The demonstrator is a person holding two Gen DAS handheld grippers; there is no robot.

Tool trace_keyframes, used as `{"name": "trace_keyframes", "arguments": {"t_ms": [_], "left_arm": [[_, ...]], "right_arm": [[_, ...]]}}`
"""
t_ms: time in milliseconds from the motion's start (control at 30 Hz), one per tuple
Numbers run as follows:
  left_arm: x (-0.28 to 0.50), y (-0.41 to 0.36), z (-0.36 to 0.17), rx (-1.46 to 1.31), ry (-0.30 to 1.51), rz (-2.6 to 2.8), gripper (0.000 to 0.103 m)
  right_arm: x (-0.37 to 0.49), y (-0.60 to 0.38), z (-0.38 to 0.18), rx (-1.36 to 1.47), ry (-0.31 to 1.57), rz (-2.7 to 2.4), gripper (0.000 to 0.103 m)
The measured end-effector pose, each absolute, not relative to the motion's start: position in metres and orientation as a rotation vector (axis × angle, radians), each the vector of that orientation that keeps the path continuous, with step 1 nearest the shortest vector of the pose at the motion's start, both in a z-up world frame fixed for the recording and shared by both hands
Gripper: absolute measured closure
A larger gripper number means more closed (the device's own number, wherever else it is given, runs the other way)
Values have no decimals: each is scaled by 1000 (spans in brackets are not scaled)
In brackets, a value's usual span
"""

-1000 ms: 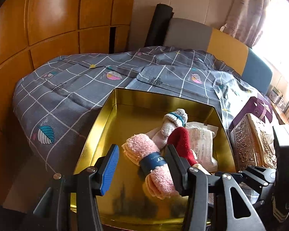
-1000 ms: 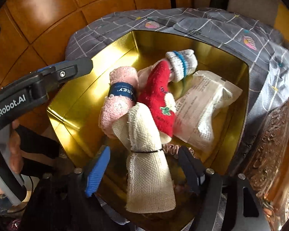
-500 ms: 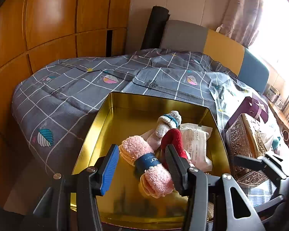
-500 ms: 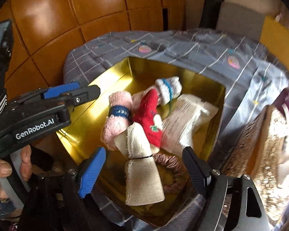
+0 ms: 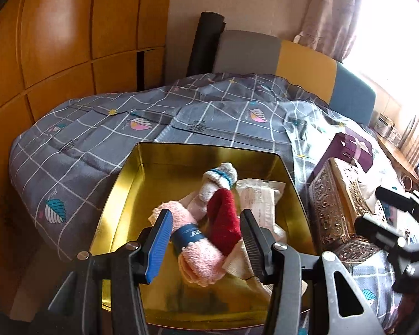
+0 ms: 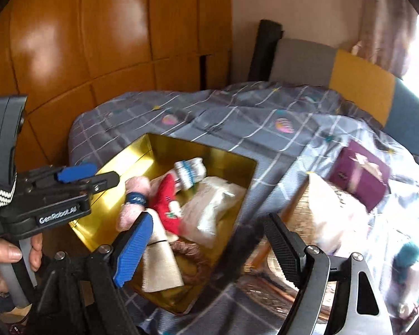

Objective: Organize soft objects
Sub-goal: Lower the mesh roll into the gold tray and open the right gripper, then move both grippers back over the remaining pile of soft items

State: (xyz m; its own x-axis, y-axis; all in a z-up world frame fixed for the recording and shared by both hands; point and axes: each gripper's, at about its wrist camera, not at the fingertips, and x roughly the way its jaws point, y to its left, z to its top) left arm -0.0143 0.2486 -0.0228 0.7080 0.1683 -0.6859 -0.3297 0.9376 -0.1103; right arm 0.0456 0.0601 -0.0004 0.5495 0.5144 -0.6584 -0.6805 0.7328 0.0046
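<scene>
Left wrist view: left tongs (image 5: 206, 241) spread wide, empty, above the pink sock roll (image 5: 194, 244) in the gold tin (image 5: 120, 192) on the bed (image 5: 78, 150); closing here might also catch the red sock (image 5: 223, 223). Right wrist view: right tongs (image 6: 209, 251) released, holding nothing, over the tin's right edge; motion blur suggests possible misplacement.

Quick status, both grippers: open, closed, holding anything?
Left gripper: open, empty, above the pink sock roll in the gold tin.
Right gripper: open, empty.
</scene>
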Motion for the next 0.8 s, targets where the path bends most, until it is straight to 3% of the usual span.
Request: {"name": "trace_keyframes", "arguments": {"t_ms": [800], "left_arm": [[9,178,1,-83,716,115,53]], "right_arm": [[104,-101,26,-95,624,325,20]]}}
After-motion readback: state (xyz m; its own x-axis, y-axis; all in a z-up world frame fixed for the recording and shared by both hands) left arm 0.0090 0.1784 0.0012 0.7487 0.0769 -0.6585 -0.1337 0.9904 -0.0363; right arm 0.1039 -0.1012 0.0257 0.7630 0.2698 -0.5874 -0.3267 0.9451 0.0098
